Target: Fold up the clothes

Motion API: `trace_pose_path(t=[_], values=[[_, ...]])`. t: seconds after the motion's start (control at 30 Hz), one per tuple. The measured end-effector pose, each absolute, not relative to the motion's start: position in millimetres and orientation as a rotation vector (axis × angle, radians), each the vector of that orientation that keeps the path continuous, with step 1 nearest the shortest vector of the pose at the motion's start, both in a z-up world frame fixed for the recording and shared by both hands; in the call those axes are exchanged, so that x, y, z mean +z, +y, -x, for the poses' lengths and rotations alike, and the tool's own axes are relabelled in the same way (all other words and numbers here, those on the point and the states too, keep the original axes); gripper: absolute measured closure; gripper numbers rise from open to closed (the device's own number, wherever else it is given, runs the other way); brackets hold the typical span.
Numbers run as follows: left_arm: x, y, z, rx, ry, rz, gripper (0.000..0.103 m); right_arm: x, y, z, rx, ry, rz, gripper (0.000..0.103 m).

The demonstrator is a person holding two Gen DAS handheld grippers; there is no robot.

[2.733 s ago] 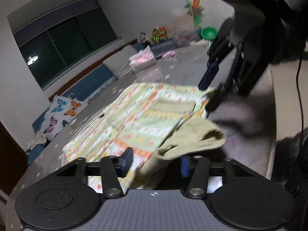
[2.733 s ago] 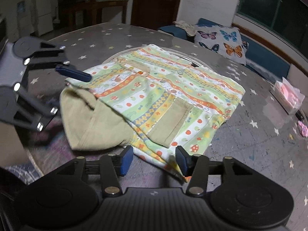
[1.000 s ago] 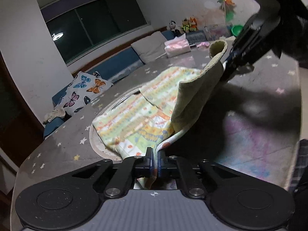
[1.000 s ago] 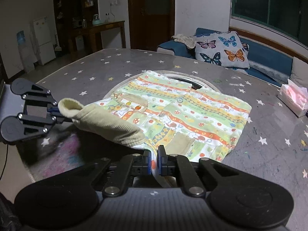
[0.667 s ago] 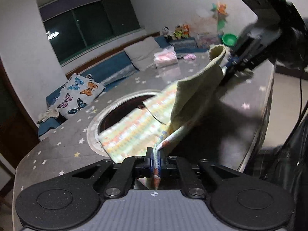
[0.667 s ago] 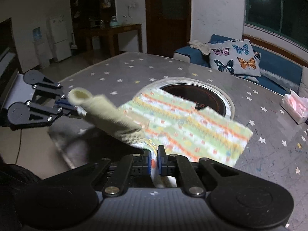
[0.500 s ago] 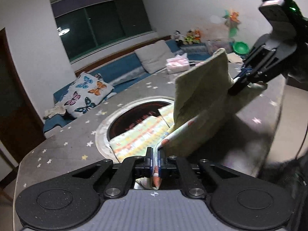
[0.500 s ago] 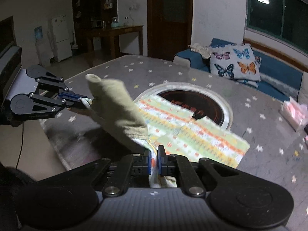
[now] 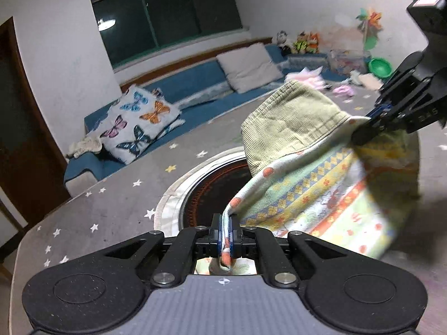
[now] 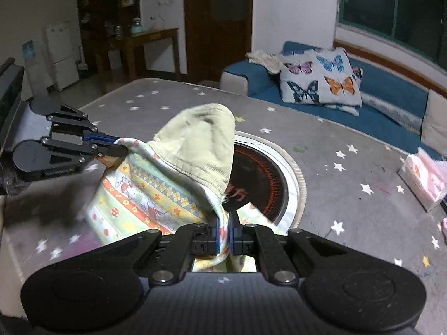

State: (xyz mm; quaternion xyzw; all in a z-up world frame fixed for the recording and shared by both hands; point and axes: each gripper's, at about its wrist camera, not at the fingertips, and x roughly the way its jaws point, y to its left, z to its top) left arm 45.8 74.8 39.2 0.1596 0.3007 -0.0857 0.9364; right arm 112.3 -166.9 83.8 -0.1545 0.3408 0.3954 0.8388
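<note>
Fingers [image 9: 234, 234] on the left gripper [image 9: 228, 236] are pinched tight on a bunched bit of the garment [image 9: 315, 195], down at 6 o'clock in the left view, with a small orange-trimmed tuft poking out under the blue pads. Same deal on the right gripper [image 10: 223, 234]: clamped on another fold of cloth at 6 o'clock in its own view.

So the garment is hanging in the air between the two, well above the table [image 10: 349, 195]. It's pale green with bands of yellow diamonds, orange dots and little mushroom prints, and a plain olive corduroy hood [image 10: 204, 145] flops over the top. From the left view it stretches up toward 2 o'clock, where the right gripper bites its far edge. From the right view it runs toward 10 o'clock, where the left gripper has the other end. How far down it hangs I can't tell, the lower part is blurry.

Under and behind the cloth there's a round hotplate [image 10: 259, 178] with a pale ring set into the grey, star-speckled table. Out at 3 o'clock in the right view, a pink tissue pack [image 10: 424, 181] sits near the table edge.

Past the table, a blue sofa [image 10: 385, 95] with a butterfly cushion [image 10: 321, 81], then a dark window [image 9: 167, 16] at 12 o'clock in the left view.
</note>
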Motion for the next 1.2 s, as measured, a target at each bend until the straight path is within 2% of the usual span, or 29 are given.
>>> trace_pose_path(t=[0.1, 0.2, 0.33, 0.4, 0.43, 0.57, 0.7, 0.77, 0.87, 0.93, 1.07, 1.2], values=[[17.1, 78.0, -75.0, -0.15, 0.667, -0.303, 0.098, 66.5, -157.1, -138.8, 0.814, 0.746, 0.323, 0.098], [-6.1, 82.5, -98.1, -0.134, 0.724, -0.272, 0.097, 46.1, -150.1, -161.2, 0.782, 0.772, 0.316, 0.092], [-21.4, 85.4, -105.5, -0.126, 0.737, -0.261, 0.093, 28.4, -159.5, -179.1, 0.699, 0.792, 0.261, 0.072], [-19.2, 83.6, -102.3, -0.123, 0.728, -0.273, 0.091, 31.0, -169.2, -179.0, 0.673, 0.777, 0.236, 0.066], [-18.5, 83.1, -102.4, -0.12, 0.726, -0.278, 0.087, 32.6, -174.1, -178.6, 0.657, 0.767, 0.225, 0.063], [-19.5, 86.0, -104.4, -0.098, 0.72, -0.28, 0.075, 47.9, -189.2, -165.7, 0.528, 0.663, 0.22, 0.062], [-20.4, 86.7, -104.1, -0.071, 0.713, -0.279, 0.067, 66.0, -196.9, -138.6, 0.57, 0.613, 0.128, 0.051], [-20.7, 86.9, -104.2, -0.054, 0.71, -0.277, 0.058, 72.5, -192.8, -122.2, 0.617, 0.584, 0.108, 0.049], [-20.5, 88.0, -104.2, -0.038, 0.709, -0.271, 0.056, 67.7, -173.7, -107.7, 0.664, 0.556, 0.192, 0.049], [-20.3, 88.8, -102.3, -0.031, 0.709, -0.272, 0.055, 50.8, -164.9, -110.9, 0.688, 0.619, 0.204, 0.056], [-21.0, 93.7, -99.5, -0.012, 0.706, -0.274, 0.053, 15.8, -169.6, -128.8, 0.635, 0.726, 0.197, 0.061], [-20.6, 99.3, -100.8, 0.034, 0.699, -0.296, 0.051, 0.5, -199.2, -147.8, 0.506, 0.795, 0.132, 0.07]])
